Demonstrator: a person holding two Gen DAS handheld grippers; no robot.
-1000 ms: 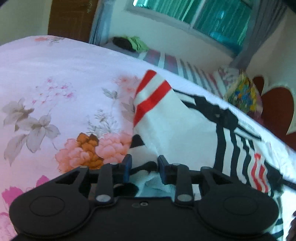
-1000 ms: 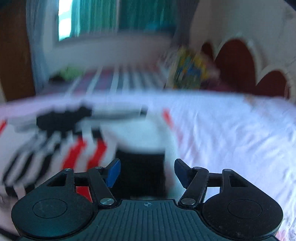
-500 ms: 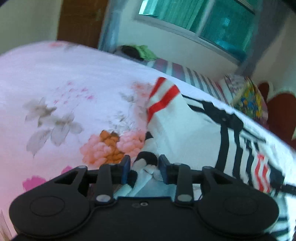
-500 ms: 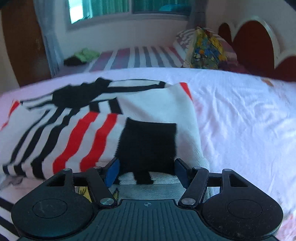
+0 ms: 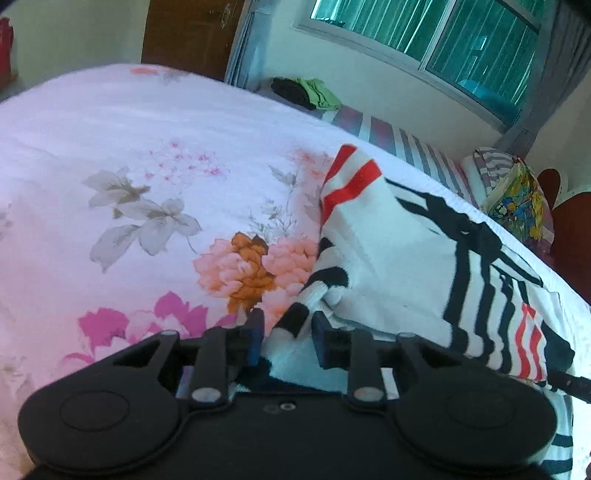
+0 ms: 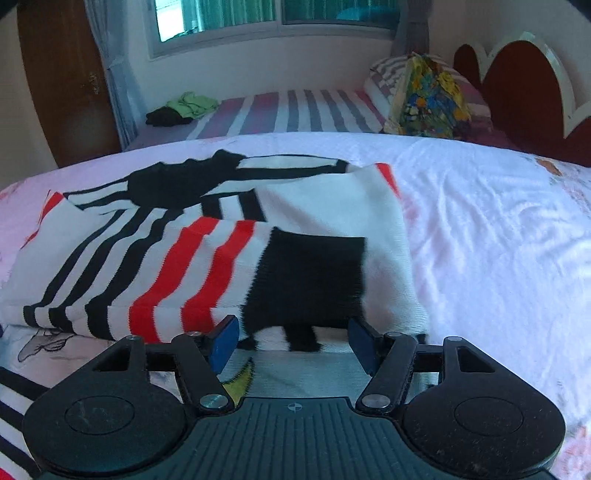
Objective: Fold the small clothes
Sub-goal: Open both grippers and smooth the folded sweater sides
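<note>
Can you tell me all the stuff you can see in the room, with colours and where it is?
striped garment: one, white with black and red stripes, lying part folded on the near bed
bedsheet: one, pale pink with flowers, covering the near bed
far bed: one, purple, grey and white stripes, below the window
small clothes pile: one, black and green, on the far bed's left end
colourful bag: one, yellow and blue print, on the far bed's right end
headboard: one, dark red with white edge, far right
window: one, teal glass, back wall
door: one, brown wood, back left
left gripper: one, black, fingers narrowly apart around the garment's edge
right gripper: one, black, fingers wide apart at the garment's near edge
</note>
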